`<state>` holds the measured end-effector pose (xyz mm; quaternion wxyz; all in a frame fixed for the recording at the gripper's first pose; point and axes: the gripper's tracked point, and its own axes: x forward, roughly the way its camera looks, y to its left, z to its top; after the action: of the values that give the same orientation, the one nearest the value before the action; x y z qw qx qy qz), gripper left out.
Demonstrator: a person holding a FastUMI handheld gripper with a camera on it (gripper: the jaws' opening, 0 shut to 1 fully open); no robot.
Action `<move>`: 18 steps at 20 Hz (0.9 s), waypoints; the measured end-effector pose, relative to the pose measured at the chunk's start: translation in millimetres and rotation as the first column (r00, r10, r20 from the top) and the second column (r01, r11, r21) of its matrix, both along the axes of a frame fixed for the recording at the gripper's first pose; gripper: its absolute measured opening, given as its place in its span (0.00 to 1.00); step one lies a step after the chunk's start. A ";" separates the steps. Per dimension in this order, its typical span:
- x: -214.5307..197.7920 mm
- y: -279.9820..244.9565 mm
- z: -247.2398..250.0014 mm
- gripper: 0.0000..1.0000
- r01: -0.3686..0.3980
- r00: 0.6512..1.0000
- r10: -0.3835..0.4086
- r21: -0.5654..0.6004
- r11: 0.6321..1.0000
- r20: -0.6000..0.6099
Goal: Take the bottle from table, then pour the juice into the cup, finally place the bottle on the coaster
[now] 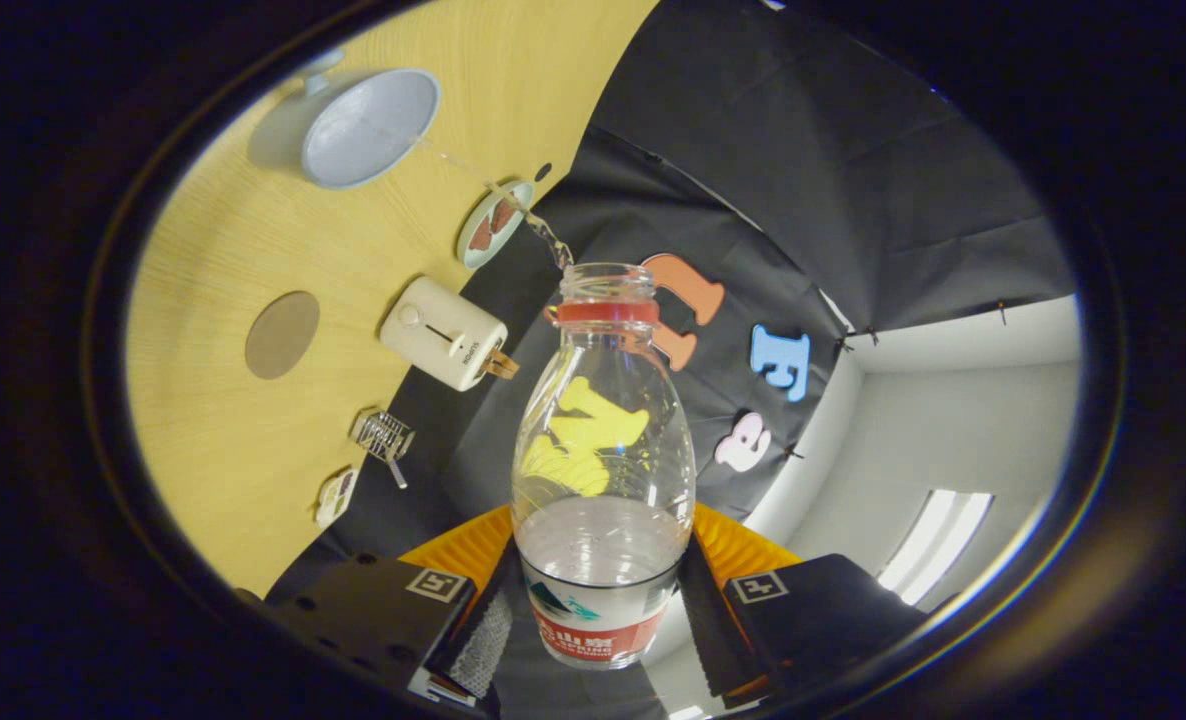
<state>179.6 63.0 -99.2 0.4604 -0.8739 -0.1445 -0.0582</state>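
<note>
My gripper (598, 610) is shut on a clear plastic bottle (601, 460) with a red neck ring and a red label, held between the fingers and tilted over the table. Its cap is off. Clear liquid fills the lower part, and a thin stream (513, 205) arcs from the mouth toward a pale blue cup (368, 128) that stands beyond the fingers on the wooden table (243, 480). A round brown coaster (282, 334) lies on the table, nearer than the cup.
A cream toaster (443, 332) stands by the table's back edge. A small plate (494, 222) with brown pieces lies between toaster and cup. A small wire rack (383, 436) and a little packet (336, 495) lie further along that edge.
</note>
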 end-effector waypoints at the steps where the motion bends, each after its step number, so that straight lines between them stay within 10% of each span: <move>1: 0.0 3.6 2.5 0.81 -0.005 1.000 0.005 -0.017 1.000 0.000; 18: 0.2 28.4 17.2 0.81 -0.007 1.000 0.010 -0.169 0.986 0.019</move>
<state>179.7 91.4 -82.0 0.3836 -0.9085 -0.1571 -0.0524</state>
